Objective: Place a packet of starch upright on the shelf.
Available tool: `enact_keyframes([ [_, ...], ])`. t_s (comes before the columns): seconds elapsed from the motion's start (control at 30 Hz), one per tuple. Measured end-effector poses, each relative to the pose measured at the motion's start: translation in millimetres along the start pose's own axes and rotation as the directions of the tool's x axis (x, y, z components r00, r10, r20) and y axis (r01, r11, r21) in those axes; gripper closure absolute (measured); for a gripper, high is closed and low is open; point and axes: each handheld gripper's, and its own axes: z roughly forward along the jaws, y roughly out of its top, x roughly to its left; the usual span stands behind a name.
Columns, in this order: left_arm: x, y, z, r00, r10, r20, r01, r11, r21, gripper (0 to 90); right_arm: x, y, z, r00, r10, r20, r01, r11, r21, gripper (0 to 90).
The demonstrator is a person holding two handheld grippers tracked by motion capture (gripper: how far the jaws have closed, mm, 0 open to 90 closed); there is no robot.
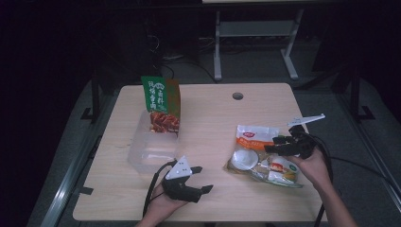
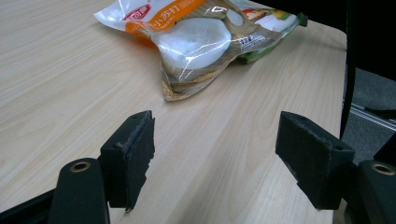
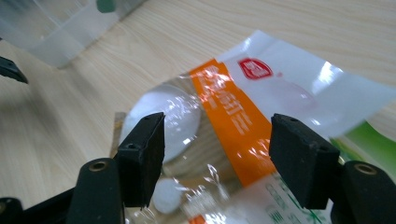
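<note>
Lab — bare desk (image 1: 208, 118) (dark surrounds)

The snack bag (image 3: 233, 116) lying under the right gripper (image 3: 217, 156) bears an orange band printed with white Chinese characters; in the left gripper view they read roughly "小苏打" on the bag ahead of the left gripper (image 2: 215, 154). Beyond that band, a red badge (image 3: 255, 68) on the white end holds a brand mark too blurred to read. Small print near the right gripper's far jaw cannot be made out. The green pouch (image 1: 161, 101), standing in the bin (image 1: 142, 153) beyond the left gripper, carries large white Chinese characters, not legible.
</note>
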Motion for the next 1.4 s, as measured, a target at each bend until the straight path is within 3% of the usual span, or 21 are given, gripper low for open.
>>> enact_keyframes([
  [0.47,-0.7,0.1,1.7,1.0000,0.004,0.002,-0.004,1.0000,0.004,27.4,-19.4,-20.5,-1.3,0.9979,0.051,0.041,-0.051,0.999,0.013,34.6],
  [0.6,-1.1,0.0,2.1,1.0000,0.005,0.003,-0.005,1.0000,0.003,27.4,-23.8,-21.3,4.9,0.9959,0.087,0.025,-0.087,0.996,0.027,35.4],
  [0.77,-1.1,0.2,2.5,1.0000,0.003,0.005,-0.003,1.0000,0.002,27.4,-24.2,-17.8,13.1,0.9955,0.094,-0.001,-0.094,0.995,0.040,38.8],
  [0.9,-1.6,0.4,3.1,1.0000,0.007,0.006,-0.007,1.0000,0.002,27.4,-25.6,-14.7,22.4,0.9929,0.109,-0.048,-0.107,0.994,0.036,42.1],
  [1.1,-1.5,0.6,3.5,1.0000,0.007,0.005,-0.007,1.0000,0.004,27.4,-25.6,-11.9,35.2,0.9904,0.109,-0.085,-0.105,0.993,0.048,53.7],
  [1.37,-1.2,1.1,4.5,1.0000,0.004,0.000,-0.004,1.0000,-0.007,28.1,-21.8,-10.0,37.8,0.9866,0.108,-0.122,-0.104,0.994,0.037,71.5],
  [1.4,-1.6,1.8,4.0,0.9999,0.011,0.000,-0.011,0.9999,-0.006,28.1,-16.0,-7.8,38.9,0.9892,0.086,-0.119,-0.082,0.996,0.038,78.2],
])
